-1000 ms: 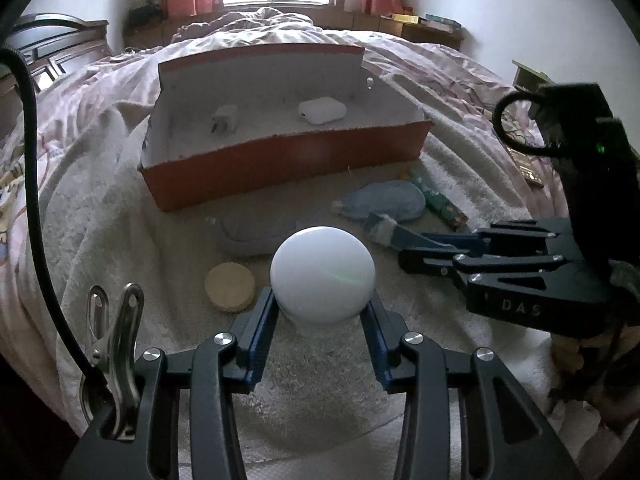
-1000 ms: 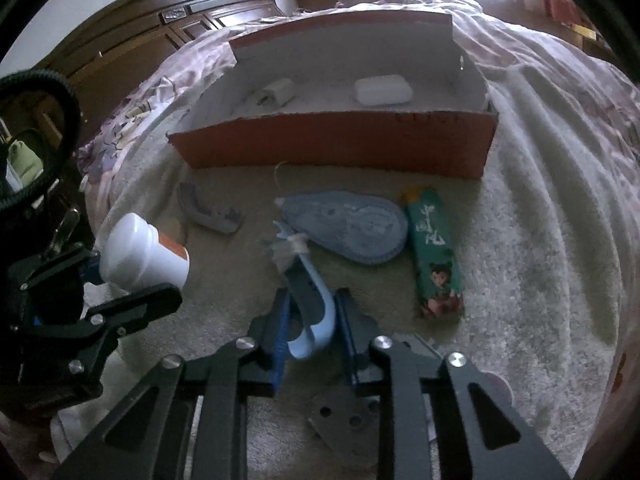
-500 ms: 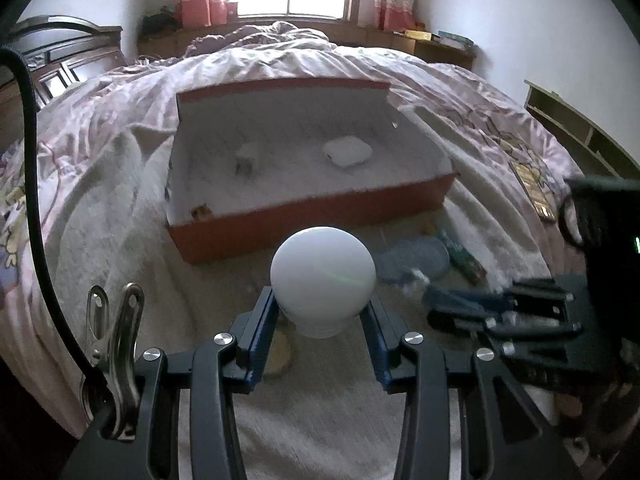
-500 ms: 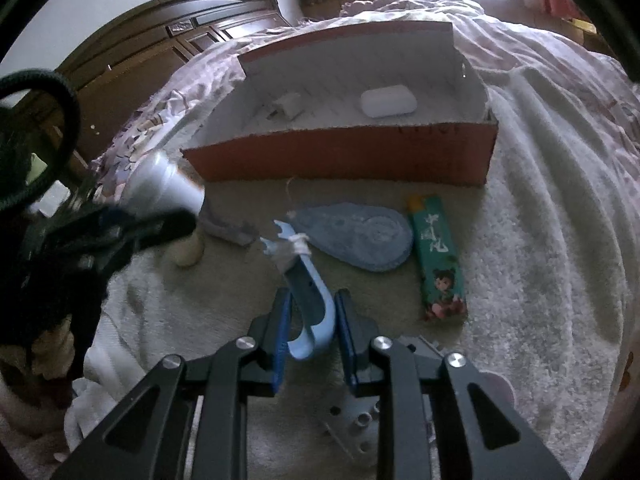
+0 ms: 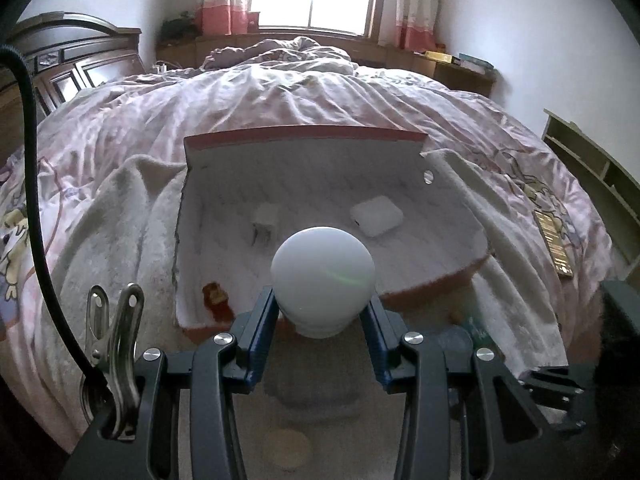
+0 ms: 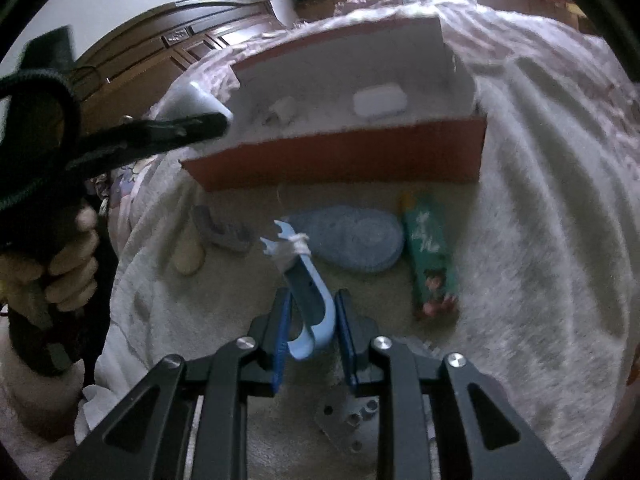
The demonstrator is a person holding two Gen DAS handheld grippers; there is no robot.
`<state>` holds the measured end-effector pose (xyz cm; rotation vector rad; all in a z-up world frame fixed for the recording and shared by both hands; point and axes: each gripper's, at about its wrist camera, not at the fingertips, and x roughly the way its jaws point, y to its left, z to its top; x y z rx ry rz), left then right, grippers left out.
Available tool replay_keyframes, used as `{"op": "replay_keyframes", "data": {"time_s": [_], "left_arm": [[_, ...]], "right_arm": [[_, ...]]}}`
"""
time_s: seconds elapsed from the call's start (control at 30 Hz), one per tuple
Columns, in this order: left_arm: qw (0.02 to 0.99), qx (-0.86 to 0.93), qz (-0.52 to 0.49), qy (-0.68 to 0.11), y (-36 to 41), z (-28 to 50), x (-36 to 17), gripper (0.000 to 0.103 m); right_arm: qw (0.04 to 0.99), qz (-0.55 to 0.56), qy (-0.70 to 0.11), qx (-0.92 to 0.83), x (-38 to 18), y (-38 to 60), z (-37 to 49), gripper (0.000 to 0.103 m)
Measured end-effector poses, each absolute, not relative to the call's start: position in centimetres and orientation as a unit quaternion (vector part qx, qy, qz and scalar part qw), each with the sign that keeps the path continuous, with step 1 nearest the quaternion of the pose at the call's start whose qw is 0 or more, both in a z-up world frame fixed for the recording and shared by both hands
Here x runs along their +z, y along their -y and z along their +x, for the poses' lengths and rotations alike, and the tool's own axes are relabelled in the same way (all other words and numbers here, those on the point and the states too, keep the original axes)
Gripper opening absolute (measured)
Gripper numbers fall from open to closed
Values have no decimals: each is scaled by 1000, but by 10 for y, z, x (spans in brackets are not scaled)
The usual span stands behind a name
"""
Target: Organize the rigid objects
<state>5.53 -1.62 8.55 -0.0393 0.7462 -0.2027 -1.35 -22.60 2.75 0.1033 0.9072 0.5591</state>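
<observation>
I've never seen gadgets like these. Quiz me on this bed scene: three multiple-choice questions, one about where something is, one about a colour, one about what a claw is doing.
1. Where is the white earbud case?
A. inside the orange box
B. on the towel in front of the box
C. in a gripper

2. What colour is the hook-shaped tool between the right gripper's fingers?
A. red
B. light blue
C. yellow

3. What is the left gripper doing?
A. standing open and empty
B. clamped on a white bottle
C. pressing on the green tube

Answers: 1 A, the case lies on the box's white floor beside a charger plug. 2 B, its curved body is pale blue. 3 B, both fingers press the bottle's sides.
</observation>
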Motion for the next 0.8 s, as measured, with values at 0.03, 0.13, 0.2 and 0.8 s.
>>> {"op": "replay_keyframes", "data": {"time_s": [0.03,0.13,0.2,0.8], "left_arm": [[926,-96,-18,-364,17,58,85,42],[925,-88,-12,-369,20,70,79,42],[923,-86,-10,-374,21,74,74,42],[920,-79,-2,-384,24,95,58,42]], "right_arm": [[863,46,-426,266,32,227,-15,23],[873,39,-409,263,46,230,-14,23],[880,37,-397,258,55,234,-10,23],[906,24,-360,222,85,236,60,23]]}}
